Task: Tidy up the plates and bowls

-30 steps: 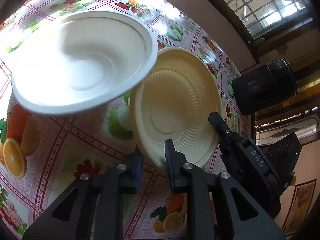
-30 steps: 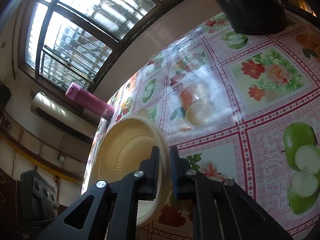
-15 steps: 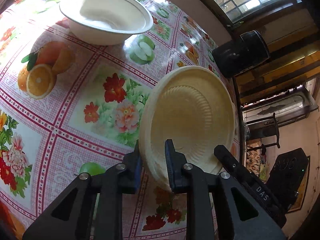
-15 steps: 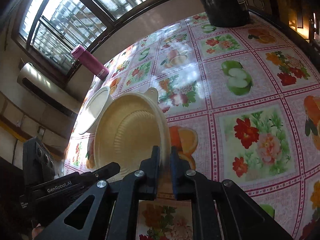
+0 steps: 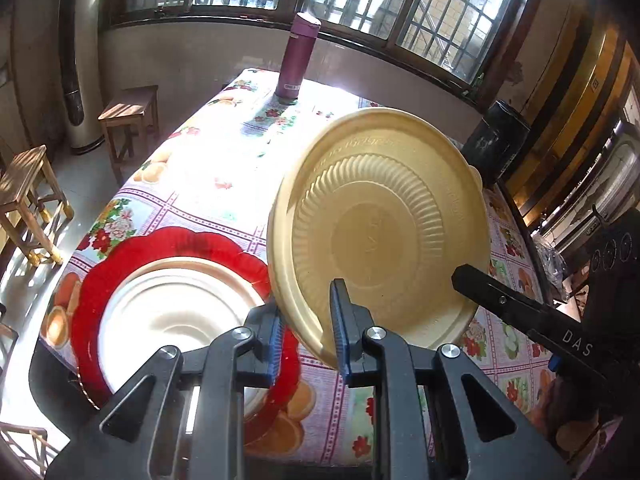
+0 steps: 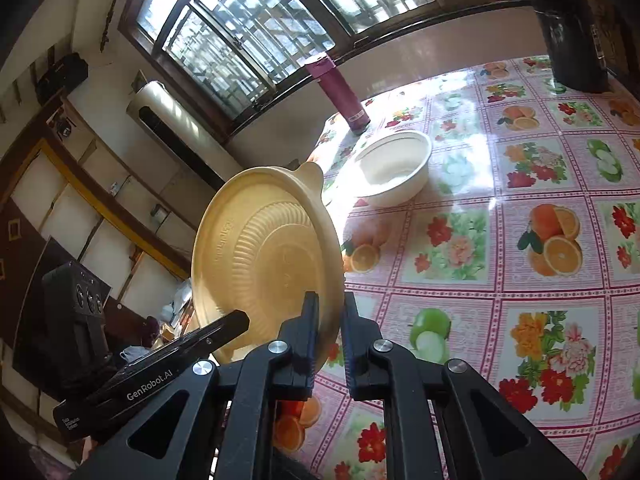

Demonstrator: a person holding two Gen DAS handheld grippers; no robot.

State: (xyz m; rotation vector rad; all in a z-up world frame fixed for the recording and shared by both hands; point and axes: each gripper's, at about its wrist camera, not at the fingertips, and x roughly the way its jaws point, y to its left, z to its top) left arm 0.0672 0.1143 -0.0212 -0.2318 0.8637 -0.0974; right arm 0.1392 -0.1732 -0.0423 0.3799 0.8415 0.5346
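Note:
A beige ribbed plate (image 5: 380,224) hangs tilted above the flowered table, held by its rim from two sides. My left gripper (image 5: 306,312) is shut on its lower left rim. My right gripper (image 6: 328,312) is shut on the opposite rim of the same beige plate (image 6: 264,256). Each view shows one finger of the other gripper reaching in at the plate's edge. Below and to the left lies a red scalloped plate (image 5: 176,240) with a white plate (image 5: 172,304) on it. A white bowl (image 6: 394,168) sits on the table farther off.
A purple flask (image 5: 298,64) stands at the table's far end by the window. A black cylinder (image 5: 496,144) stands at the far right edge. Two wooden stools (image 5: 132,116) are on the floor left of the table (image 5: 224,168).
Both grippers carried the beige plate up and away from the white bowl. The left wrist view now shows the red plate with the white plate instead of the bowl.

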